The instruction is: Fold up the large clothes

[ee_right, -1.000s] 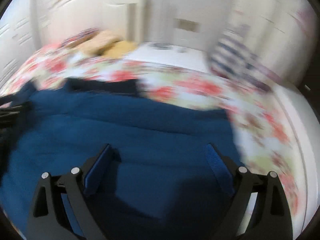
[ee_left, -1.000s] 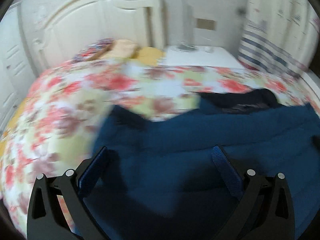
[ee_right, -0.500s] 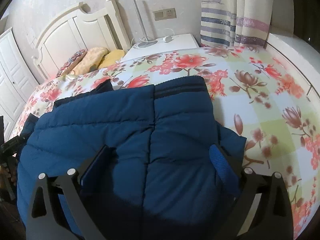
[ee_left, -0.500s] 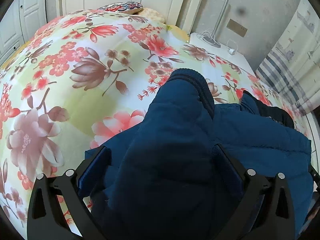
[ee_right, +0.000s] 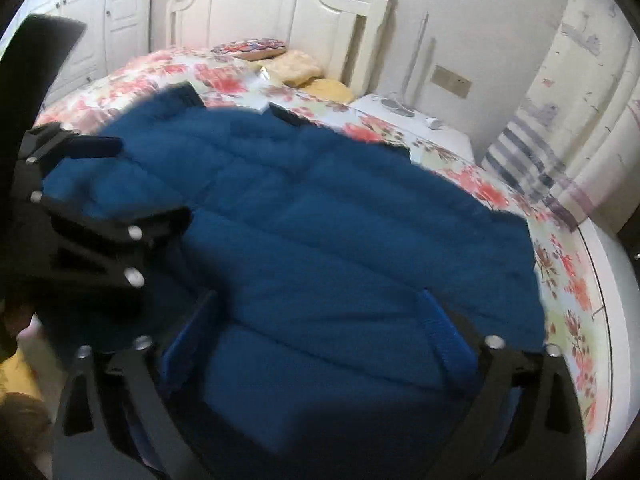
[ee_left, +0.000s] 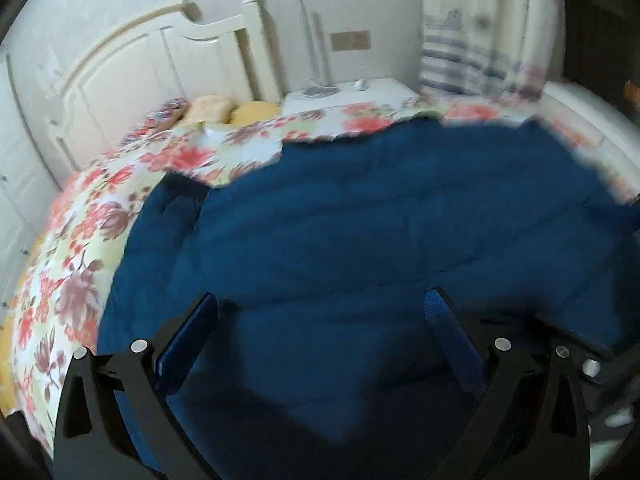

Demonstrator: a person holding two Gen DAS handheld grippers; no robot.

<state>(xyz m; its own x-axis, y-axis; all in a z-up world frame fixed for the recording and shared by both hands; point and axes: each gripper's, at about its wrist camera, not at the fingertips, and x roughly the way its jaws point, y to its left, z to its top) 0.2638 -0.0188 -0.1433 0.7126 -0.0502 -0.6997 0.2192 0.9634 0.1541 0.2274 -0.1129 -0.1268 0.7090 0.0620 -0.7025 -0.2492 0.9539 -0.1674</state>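
Note:
A large blue quilted jacket (ee_left: 380, 216) lies spread on the floral bed; it also fills the right wrist view (ee_right: 340, 232). Its dark cuffs (ee_right: 184, 94) lie toward the headboard. My left gripper (ee_left: 320, 320) is open, its blue-padded fingers wide apart just above the jacket's near part. My right gripper (ee_right: 316, 316) is open too, over the jacket's near edge. The left gripper also shows in the right wrist view (ee_right: 92, 184), at the jacket's left side. Neither holds fabric.
The floral bedspread (ee_left: 92, 216) covers the bed. Pillows (ee_right: 296, 64) lie at the white headboard (ee_left: 168, 60). A white nightstand (ee_right: 424, 128) with a lamp base stands beside it. A striped curtain (ee_left: 472, 60) hangs at the right, wardrobe doors (ee_right: 108, 12) at the left.
Both views swung from the sleeves folded onto the jacket back to the jacket's middle. The two grippers now sit close together at its near edge, still open.

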